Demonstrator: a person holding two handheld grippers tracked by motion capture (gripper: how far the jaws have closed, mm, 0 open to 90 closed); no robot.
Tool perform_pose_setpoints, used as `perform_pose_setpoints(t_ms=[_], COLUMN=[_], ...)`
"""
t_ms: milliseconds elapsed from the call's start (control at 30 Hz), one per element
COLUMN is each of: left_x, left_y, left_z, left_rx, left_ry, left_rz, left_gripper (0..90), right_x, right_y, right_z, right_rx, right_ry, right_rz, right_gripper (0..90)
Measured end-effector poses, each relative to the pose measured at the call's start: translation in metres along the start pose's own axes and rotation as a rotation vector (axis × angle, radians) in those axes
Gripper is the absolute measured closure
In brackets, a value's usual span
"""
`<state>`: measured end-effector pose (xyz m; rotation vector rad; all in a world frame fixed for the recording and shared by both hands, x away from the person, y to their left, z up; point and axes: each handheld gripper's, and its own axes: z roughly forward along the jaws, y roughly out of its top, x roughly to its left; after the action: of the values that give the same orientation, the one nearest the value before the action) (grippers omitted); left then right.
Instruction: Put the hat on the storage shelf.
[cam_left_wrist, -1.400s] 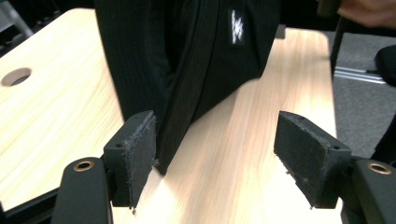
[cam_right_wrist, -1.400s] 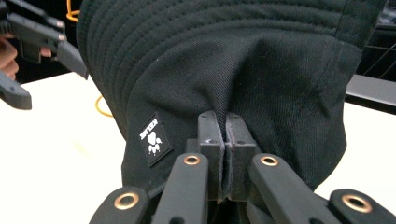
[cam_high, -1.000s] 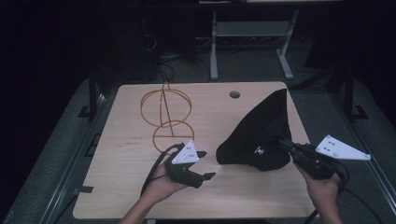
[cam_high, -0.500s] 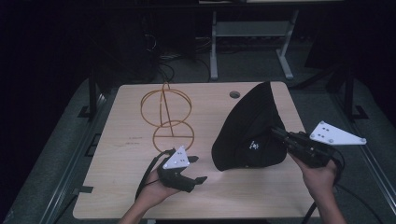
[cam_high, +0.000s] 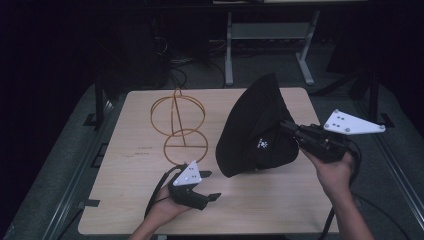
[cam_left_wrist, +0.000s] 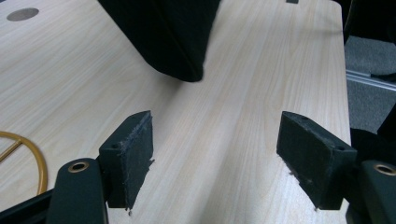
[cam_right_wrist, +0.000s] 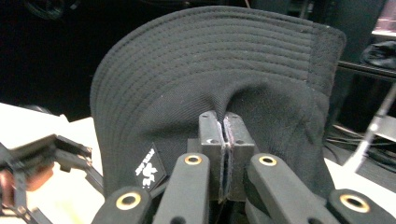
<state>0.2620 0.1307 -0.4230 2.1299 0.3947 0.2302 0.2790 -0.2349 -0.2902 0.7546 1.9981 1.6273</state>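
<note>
While I talk it through, both tongs are up and working, so here it is line by line.

Right gripper (cam_right_wrist: 223, 135): jaws pressed together on a fold of fabric, clamped on the black bucket hat (cam_high: 257, 127) at its crown, just above the small white logo tag (cam_right_wrist: 148, 171).

Hat's place: off the wood on my right side, hanging tilted from that pinch, brim (cam_right_wrist: 210, 42) fanned up and away from me, its lower edge close over the table (cam_high: 130, 165).

Left gripper (cam_high: 197, 192): jaws wide apart, nothing between the pads (cam_left_wrist: 135, 154), only bare woodgrain. It sits low near the front edge, pointing toward the hat, whose dark edge hangs just ahead of it.

Wire stand (cam_high: 177, 125): gold hoops on an upright stem, standing left of the hat and well apart from it, nothing on it.

Step in hand: I read this as the carry, hat lifted by one pinch and not yet placed anywhere.

Next move: my guess is the stand is the target. That calls for my free left tongs to take the brim's near edge so the hat opens out, then both hands swing it across and lower the crown over the top hoop.

Watch for: a single pinch lets the fabric sag and twist, and the light stand could tip if nudged.
</note>
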Motion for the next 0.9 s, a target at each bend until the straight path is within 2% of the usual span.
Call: perform_pose_setpoints(t_ms=[133, 367, 433, 467, 700, 733, 900], left_x=[-0.001, -0.001, -0.001, -0.001, -0.003, -0.005, -0.008], left_y=[-0.001, -0.005, -0.005, -0.005, -0.007, -0.007, -0.006], left_z=[0.000, 0.000, 0.000, 0.000, 0.003, 0.004, 0.005], left_rx=[-0.001, -0.008, -0.003, 0.011, 0.016, 0.015, 0.013], left_ry=[-0.003, -0.001, -0.006, -0.007, -0.016, -0.022, -0.027], left_rz=[-0.001, 0.015, 0.014, 0.026, 0.030, 0.028, 0.036], left_gripper=[26.4, 25.7, 25.8, 25.8, 25.8, 25.9, 26.0], right_x=[0.001, 0.004, 0.004, 0.005, 0.008, 0.009, 0.010], right_y=[0.013, 0.034, 0.037, 0.044, 0.063, 0.072, 0.084], right_z=[0.007, 0.019, 0.021, 0.027, 0.038, 0.044, 0.057], right_rx=[-0.006, -0.023, -0.022, -0.023, -0.035, -0.031, -0.028], right_ry=[0.031, 0.052, 0.056, 0.062, 0.079, 0.090, 0.107], right_rz=[-0.001, -0.012, -0.017, -0.025, -0.042, -0.047, -0.042], right_gripper=[88.0, 88.0, 88.0, 88.0, 88.0, 88.0, 88.0])
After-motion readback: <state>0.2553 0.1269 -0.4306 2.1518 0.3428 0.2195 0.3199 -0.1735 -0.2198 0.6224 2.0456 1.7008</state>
